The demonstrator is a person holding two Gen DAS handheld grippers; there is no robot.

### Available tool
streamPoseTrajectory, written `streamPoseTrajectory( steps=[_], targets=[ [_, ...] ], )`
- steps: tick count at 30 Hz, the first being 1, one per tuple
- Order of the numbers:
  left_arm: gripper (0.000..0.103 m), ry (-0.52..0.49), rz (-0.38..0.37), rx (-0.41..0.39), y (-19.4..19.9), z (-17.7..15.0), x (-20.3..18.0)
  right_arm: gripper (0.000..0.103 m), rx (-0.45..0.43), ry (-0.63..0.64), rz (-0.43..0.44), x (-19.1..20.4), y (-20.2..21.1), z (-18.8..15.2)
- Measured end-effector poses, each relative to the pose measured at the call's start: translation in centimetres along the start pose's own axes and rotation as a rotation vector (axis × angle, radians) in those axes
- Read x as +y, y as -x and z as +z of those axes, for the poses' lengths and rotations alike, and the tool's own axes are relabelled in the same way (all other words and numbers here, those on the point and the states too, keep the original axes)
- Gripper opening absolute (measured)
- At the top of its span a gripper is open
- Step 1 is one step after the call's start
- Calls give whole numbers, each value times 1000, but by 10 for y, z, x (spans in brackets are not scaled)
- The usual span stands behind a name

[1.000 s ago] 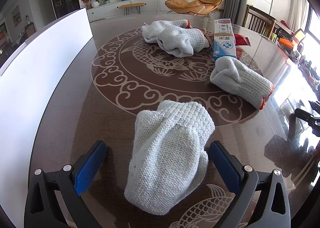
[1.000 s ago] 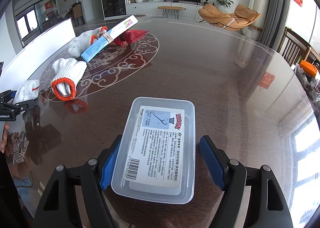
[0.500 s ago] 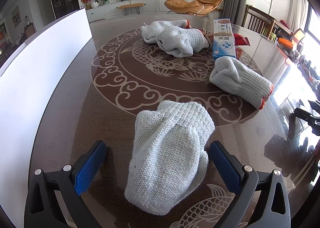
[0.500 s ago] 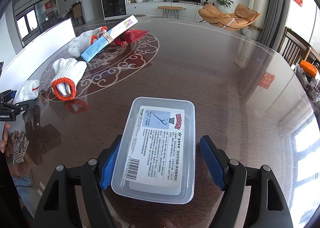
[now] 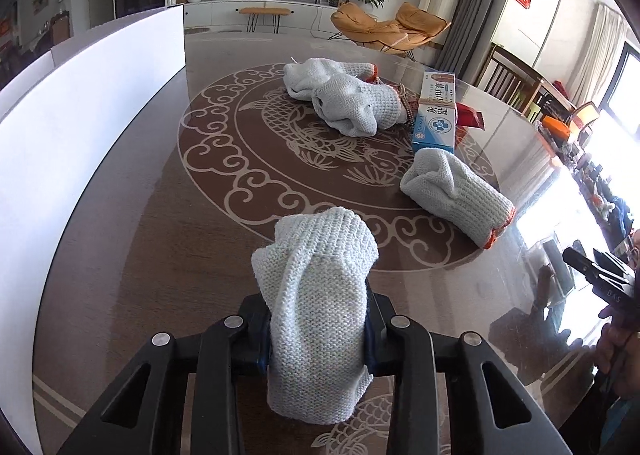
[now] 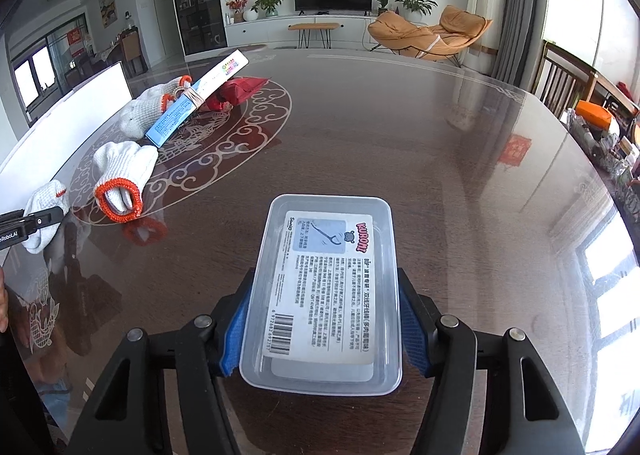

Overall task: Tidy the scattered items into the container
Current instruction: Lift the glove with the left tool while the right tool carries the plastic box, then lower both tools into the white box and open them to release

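Pinching the knitted glove [image 5: 316,319] between the pads of my left gripper [image 5: 316,339], I should lift it straight up so its limp end clears the glass table [image 5: 168,255], then carry it rightward without loosening. My right gripper [image 6: 320,325] is pressed against both long sides of the clear container [image 6: 324,287], and it should hold that steady and level as the landing spot. Farther ahead of my left gripper wait another rolled glove [image 5: 456,197], then a glove pile [image 5: 344,97] and a blue box [image 5: 436,115].

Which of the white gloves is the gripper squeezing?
The knitted glove nearest the camera, pinched in the left gripper. The glove with the orange cuff and the pair of gloves lie untouched on the table.
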State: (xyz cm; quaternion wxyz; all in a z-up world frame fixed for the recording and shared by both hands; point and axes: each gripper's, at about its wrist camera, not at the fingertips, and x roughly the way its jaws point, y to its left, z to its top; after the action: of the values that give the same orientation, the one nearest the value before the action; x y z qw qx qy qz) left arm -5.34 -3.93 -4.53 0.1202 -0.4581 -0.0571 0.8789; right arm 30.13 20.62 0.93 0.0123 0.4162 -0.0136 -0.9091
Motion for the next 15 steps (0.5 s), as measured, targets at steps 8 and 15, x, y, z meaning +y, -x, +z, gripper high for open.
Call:
streamPoseTrajectory(
  steps=[8,15],
  targets=[
    [33,46,-147,-32,45,-5,-4,63,-56,-87,187,59,45,-12],
    [33,145,-46,-198,143,9,85,63,-120,132,471,215,63,70]
  ],
)
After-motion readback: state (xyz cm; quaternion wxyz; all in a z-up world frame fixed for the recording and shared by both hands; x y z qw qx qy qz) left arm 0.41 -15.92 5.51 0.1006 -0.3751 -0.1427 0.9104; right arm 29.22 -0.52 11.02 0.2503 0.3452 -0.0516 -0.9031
